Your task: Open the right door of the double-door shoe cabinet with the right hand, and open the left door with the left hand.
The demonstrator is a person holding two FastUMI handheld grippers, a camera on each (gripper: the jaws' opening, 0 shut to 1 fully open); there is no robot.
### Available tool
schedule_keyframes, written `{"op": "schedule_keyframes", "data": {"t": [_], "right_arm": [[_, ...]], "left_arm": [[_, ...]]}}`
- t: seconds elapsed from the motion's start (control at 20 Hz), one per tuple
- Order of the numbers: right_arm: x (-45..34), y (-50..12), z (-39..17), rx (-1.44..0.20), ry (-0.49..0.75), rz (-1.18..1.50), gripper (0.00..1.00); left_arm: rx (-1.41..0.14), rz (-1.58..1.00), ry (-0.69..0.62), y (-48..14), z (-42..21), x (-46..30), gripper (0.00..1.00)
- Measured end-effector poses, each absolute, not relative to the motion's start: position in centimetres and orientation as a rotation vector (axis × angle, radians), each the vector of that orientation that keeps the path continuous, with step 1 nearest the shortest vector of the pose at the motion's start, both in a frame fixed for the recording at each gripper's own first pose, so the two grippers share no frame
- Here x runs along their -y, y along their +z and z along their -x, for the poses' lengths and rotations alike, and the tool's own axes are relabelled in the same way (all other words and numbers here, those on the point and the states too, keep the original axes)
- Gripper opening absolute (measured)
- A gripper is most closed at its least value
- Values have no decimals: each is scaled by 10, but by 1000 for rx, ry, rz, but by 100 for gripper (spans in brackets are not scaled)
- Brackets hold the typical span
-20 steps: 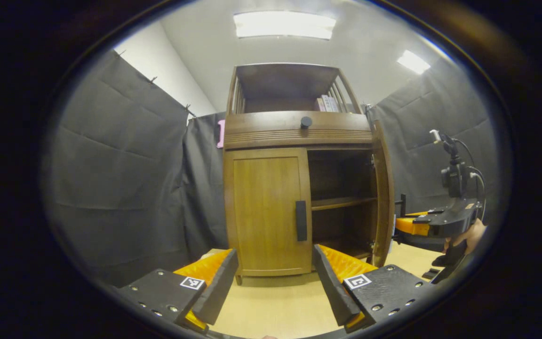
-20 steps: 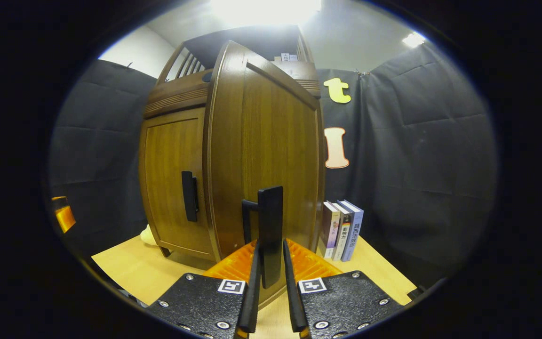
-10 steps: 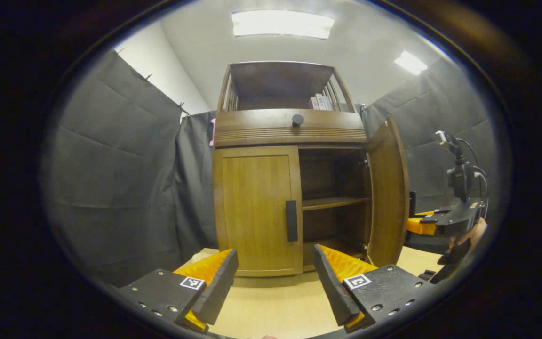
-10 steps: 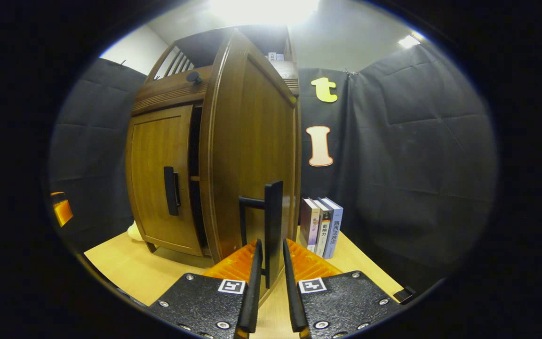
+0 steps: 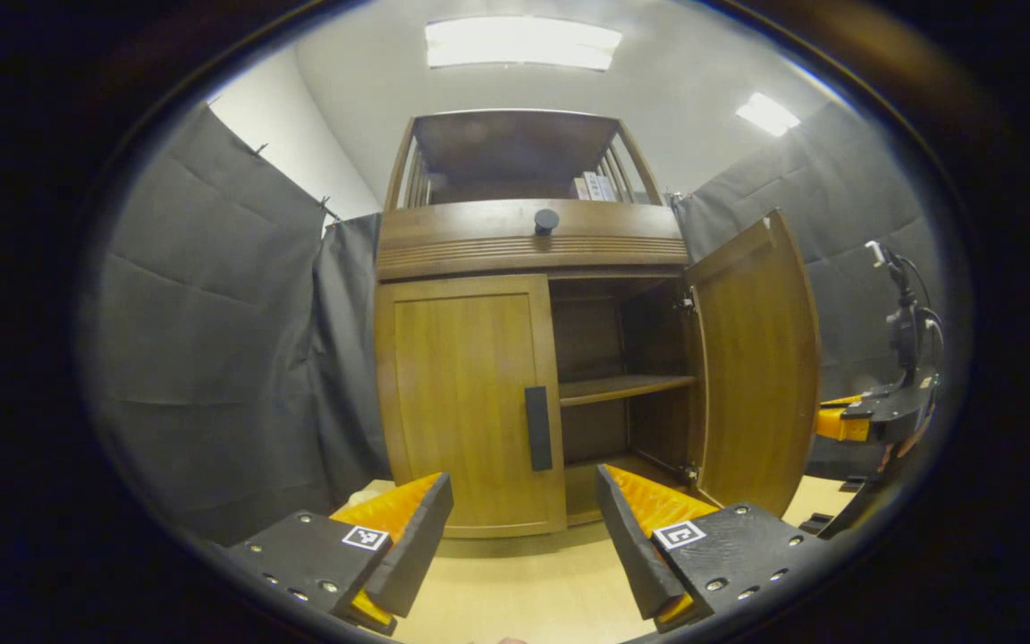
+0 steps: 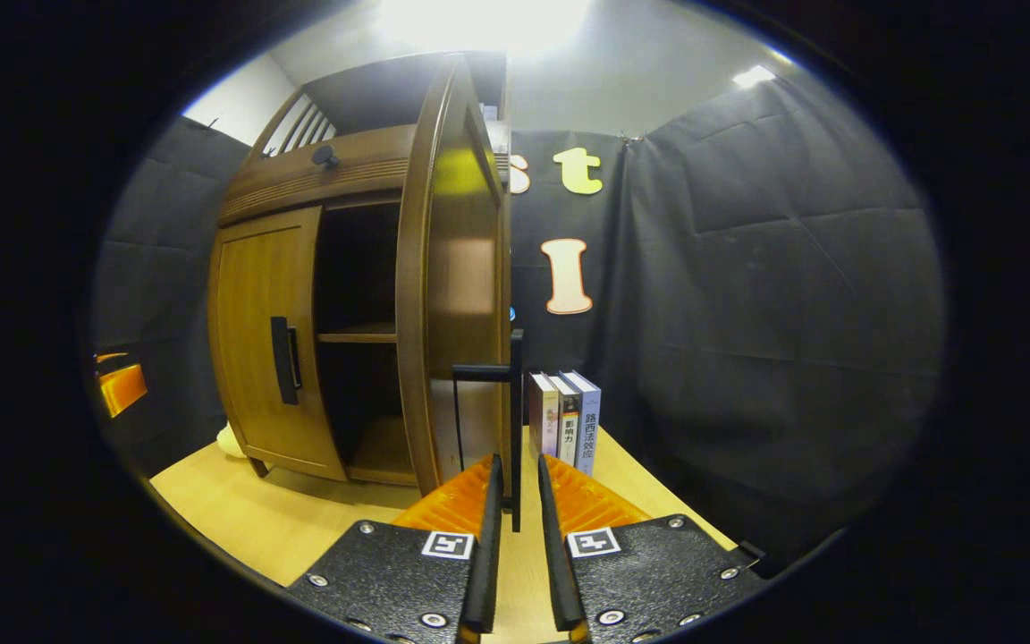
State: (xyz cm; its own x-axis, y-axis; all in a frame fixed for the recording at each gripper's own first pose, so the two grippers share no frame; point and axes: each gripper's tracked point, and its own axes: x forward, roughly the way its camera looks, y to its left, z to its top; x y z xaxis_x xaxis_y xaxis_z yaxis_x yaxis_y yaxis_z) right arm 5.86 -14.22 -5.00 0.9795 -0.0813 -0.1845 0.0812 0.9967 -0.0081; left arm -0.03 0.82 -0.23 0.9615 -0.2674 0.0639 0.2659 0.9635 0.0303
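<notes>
The left gripper view sits low over the surface [image 5: 524, 581], facing the cabinet [image 5: 533, 241] front pretty much straight on from a little way back, tilted up enough to catch the ceiling lights. The right gripper view is off to the cabinet's [image 6: 300, 179] right side, close in, looking along the open right door's [image 6: 457, 295] edge. Both views share the cabinet front, the left door [image 5: 470, 402] and the shelf [image 5: 622, 387].
</notes>
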Motion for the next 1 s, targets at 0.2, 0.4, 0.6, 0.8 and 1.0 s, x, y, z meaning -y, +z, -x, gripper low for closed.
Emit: {"op": "schedule_keyframes", "data": {"t": [0.2, 0.4, 0.6, 0.8, 1.0], "right_arm": [[173, -42, -53, -151, -147, 1, 30], [207, -37, -41, -123, -223, 23, 33], [210, -29, -29, -98, -197, 8, 45], [210, -10, -18, -41, -200, 46, 92], [196, -9, -13, -31, -169, 55, 94]], "left_arm": [[51, 0, -287, -7, 0, -9, 91], [57, -14, -297, -8, -3, -6, 91], [63, -18, -310, -8, -5, -4, 91], [73, -21, -291, -7, -10, -6, 91], [78, -25, -259, -7, -16, -11, 96]]}}
